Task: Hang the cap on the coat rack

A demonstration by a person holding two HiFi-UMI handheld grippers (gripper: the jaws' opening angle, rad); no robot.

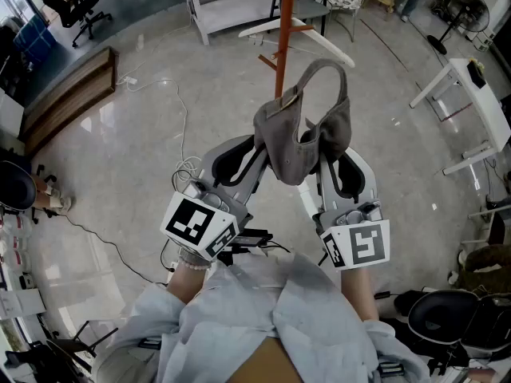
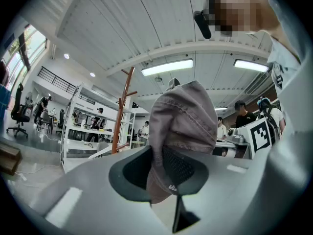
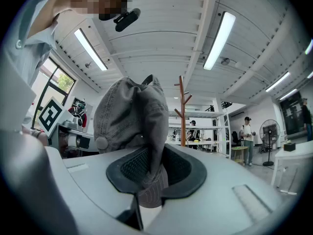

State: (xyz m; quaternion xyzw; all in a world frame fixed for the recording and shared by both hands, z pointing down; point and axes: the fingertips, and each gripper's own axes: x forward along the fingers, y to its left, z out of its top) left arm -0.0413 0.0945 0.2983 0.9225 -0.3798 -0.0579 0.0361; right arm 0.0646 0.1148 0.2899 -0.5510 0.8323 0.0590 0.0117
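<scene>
A grey cap (image 1: 306, 136) hangs in the air between my two grippers, its strap loop arching up at the far side. My left gripper (image 1: 263, 159) is shut on the cap's left edge; in the left gripper view the grey fabric (image 2: 181, 131) is pinched between the dark pads. My right gripper (image 1: 323, 164) is shut on the cap's right edge, the cloth (image 3: 139, 126) folded between its pads. The coat rack (image 1: 284, 30), an orange-brown pole with short pegs, stands just beyond the cap; it shows as the coat rack (image 2: 122, 109) and the coat rack (image 3: 183, 109) in both gripper views, some way ahead.
White tables (image 1: 471, 110) stand at the right, a white shelf unit (image 1: 239, 6) behind the rack, a wooden bench (image 1: 68, 98) at the left. A white cable (image 1: 180, 126) trails over the grey floor. People stand far off in the room (image 3: 247, 131).
</scene>
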